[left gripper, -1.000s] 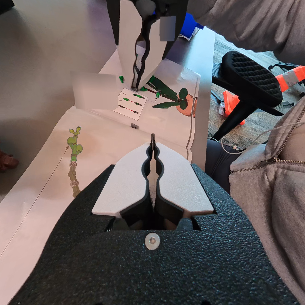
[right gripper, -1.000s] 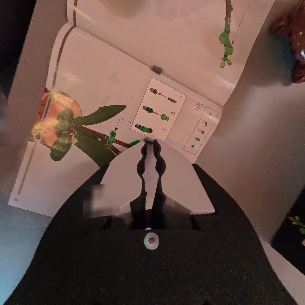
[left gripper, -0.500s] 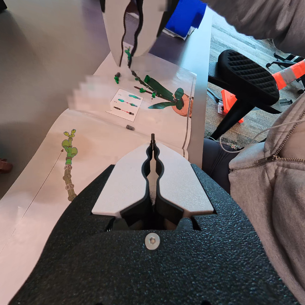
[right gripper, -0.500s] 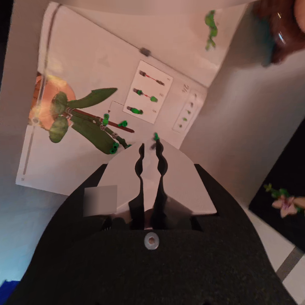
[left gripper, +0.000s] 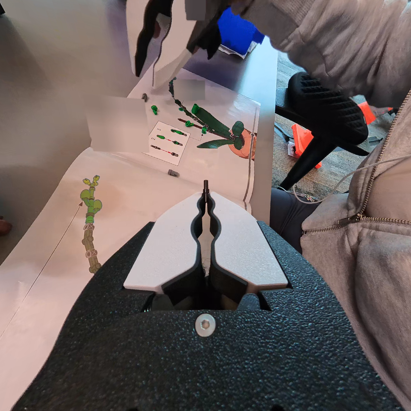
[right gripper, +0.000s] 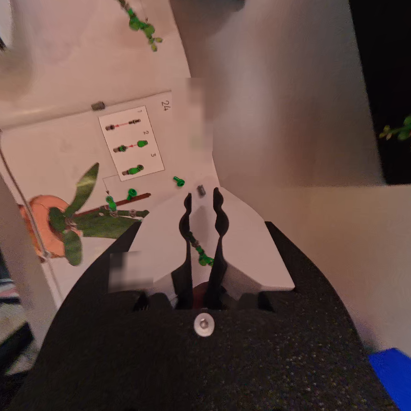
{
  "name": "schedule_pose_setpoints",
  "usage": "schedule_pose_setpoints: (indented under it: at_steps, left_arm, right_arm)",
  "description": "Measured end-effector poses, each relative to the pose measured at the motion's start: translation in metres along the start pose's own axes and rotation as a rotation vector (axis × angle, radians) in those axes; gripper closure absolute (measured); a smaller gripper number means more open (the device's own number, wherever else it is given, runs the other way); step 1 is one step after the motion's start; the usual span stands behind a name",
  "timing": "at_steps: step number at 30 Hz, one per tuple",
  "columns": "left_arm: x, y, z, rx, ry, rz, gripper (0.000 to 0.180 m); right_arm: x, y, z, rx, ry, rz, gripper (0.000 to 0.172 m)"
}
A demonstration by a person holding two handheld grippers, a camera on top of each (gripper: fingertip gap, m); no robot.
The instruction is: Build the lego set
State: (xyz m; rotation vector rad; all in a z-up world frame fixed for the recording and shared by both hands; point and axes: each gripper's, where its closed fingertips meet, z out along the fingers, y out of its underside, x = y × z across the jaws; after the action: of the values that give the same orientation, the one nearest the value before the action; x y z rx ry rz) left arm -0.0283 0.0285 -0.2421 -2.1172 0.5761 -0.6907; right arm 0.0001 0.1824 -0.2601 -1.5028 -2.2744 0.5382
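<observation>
Left gripper: closed, pinching black pin at its tips.
Right gripper: parted, empty; grey sleeve at 12 o'clock.
Green pegs: booklet, 10 o'clock.

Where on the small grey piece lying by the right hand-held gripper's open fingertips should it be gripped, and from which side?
Grip the small grey piece across its short width, mid-body, coming straight down from above. It looks like a stubby cylinder lying flat on the open instruction booklet, so its long sides probably suit the pads. The right hand-held gripper hangs open just behind it, nothing held.
</observation>
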Motion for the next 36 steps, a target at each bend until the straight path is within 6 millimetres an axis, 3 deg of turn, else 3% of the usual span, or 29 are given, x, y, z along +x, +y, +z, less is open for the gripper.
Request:
schedule_pose_setpoints:
  at_steps: [5, 6, 9, 12, 15, 17, 20, 23, 28, 32, 34, 36]
  left_arm:
    - [0.001, -0.001, -0.001, 0.002, -0.001, 0.008, 0.18]
    - [0.002, -0.001, -0.001, 0.003, 0.0, 0.009, 0.18]
    - [0.002, -0.002, -0.002, 0.008, -0.001, 0.01, 0.18]
    - [0.002, -0.003, -0.003, 0.015, 0.0, 0.012, 0.18]
    - [0.002, -0.004, -0.003, 0.023, 0.004, 0.011, 0.18]
    - [0.003, -0.004, -0.002, 0.021, 0.008, 0.016, 0.18]
    - [0.005, -0.004, -0.002, 0.02, 0.006, 0.028, 0.18]
    - [0.005, -0.006, -0.005, 0.025, -0.003, 0.035, 0.18]
    - [0.004, -0.005, -0.007, 0.032, -0.002, 0.03, 0.18]
    - [0.005, -0.005, -0.007, 0.036, 0.009, 0.028, 0.18]
    - [0.005, -0.006, -0.007, 0.042, 0.011, 0.025, 0.18]
    - [0.006, -0.009, -0.008, 0.063, 0.014, 0.012, 0.18]
  right_arm:
    - [-0.001, 0.005, 0.018, -0.152, -0.077, -0.177, 0.158]
    - [-0.006, 0.005, 0.02, -0.157, -0.124, -0.186, 0.167]
    - [-0.008, 0.007, 0.019, -0.185, -0.147, -0.137, 0.168]
    - [-0.038, -0.016, 0.007, -0.037, -0.256, -0.139, 0.168]
    - [-0.076, -0.021, 0.001, 0.0, -0.285, -0.57, 0.169]
    - [-0.085, -0.014, 0.004, -0.064, -0.259, -0.849, 0.168]
    - [-0.091, -0.007, 0.003, -0.139, -0.306, -1.048, 0.168]
    - [-0.084, -0.006, 0.005, -0.194, -0.314, -1.128, 0.162]
    - [-0.08, -0.005, 0.01, -0.193, -0.274, -1.14, 0.155]
    - [-0.08, -0.01, 0.005, -0.111, -0.226, -1.017, 0.156]
    - [-0.073, -0.019, -0.001, -0.036, -0.153, -0.813, 0.159]
    - [-0.062, -0.022, -0.01, -0.008, -0.069, -0.366, 0.161]
